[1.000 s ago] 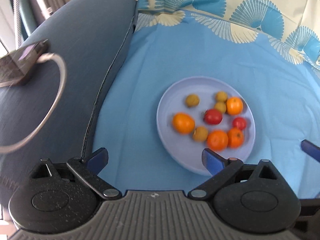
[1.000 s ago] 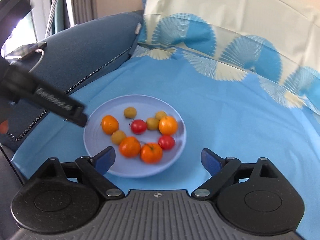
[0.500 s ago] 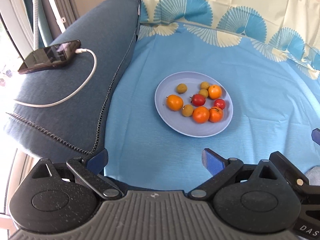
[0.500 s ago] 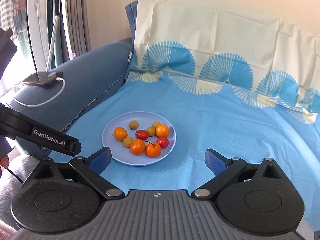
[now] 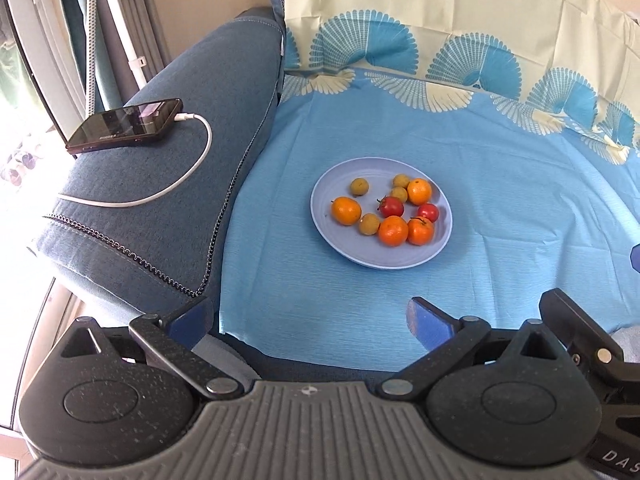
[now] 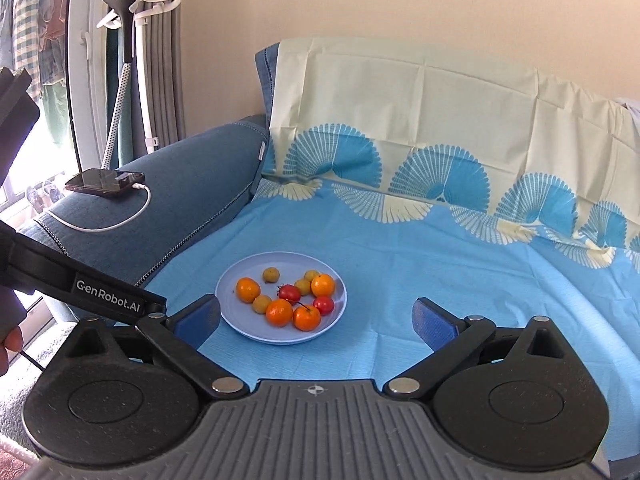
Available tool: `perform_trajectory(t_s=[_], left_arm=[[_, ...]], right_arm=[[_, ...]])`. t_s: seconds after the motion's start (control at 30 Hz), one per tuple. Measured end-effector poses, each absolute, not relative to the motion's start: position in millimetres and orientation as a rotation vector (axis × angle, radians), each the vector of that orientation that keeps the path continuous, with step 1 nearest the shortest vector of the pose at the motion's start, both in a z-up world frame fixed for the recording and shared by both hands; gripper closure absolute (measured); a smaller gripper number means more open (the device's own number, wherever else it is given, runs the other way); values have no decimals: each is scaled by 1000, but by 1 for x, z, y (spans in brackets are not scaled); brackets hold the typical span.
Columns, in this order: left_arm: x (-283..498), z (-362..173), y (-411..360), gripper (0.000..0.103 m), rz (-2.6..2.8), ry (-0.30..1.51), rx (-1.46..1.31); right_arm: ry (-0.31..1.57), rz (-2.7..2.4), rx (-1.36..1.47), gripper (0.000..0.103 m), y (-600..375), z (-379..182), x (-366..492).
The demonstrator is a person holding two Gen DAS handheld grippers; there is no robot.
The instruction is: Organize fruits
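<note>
A pale blue plate (image 5: 384, 257) lies on a blue cloth (image 5: 500, 200) spread over a sofa seat. It holds several oranges (image 5: 346, 211), two small red fruits (image 5: 391, 207) and several small yellow-brown fruits (image 5: 359, 187). My left gripper (image 5: 308, 314) is open and empty, well back from the plate at the cloth's near edge. My right gripper (image 6: 316, 314) is also back from the plate (image 6: 280, 334); its jaws are opening and nothing is between them. The left gripper's black body (image 6: 108, 300) crosses the right wrist view at the left.
A phone (image 5: 124, 124) with a white charging cable (image 5: 192, 168) rests on the blue sofa arm (image 5: 180, 220) left of the plate. The patterned cloth climbs the backrest (image 6: 400, 100). A garment steamer stand (image 6: 124, 20) is by the window. A fingertip (image 6: 8, 348) shows at the left edge.
Both grippers have drawn back and up from the plate, which now looks smaller and farther away. The phone and sofa arm have come fully into view. The fruits have not moved.
</note>
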State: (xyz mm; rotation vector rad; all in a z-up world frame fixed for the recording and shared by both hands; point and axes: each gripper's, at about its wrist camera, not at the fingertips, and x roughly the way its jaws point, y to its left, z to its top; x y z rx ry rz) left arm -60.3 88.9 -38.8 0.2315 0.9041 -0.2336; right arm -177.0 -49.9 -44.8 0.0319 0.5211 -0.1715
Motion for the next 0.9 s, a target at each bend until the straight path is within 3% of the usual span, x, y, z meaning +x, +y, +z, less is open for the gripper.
perform_trajectory(t_s=[0.9], left_arm=[[-58, -45, 81, 0, -252, 916, 259]], right_arm=[[536, -191, 47, 1, -52, -48, -176]])
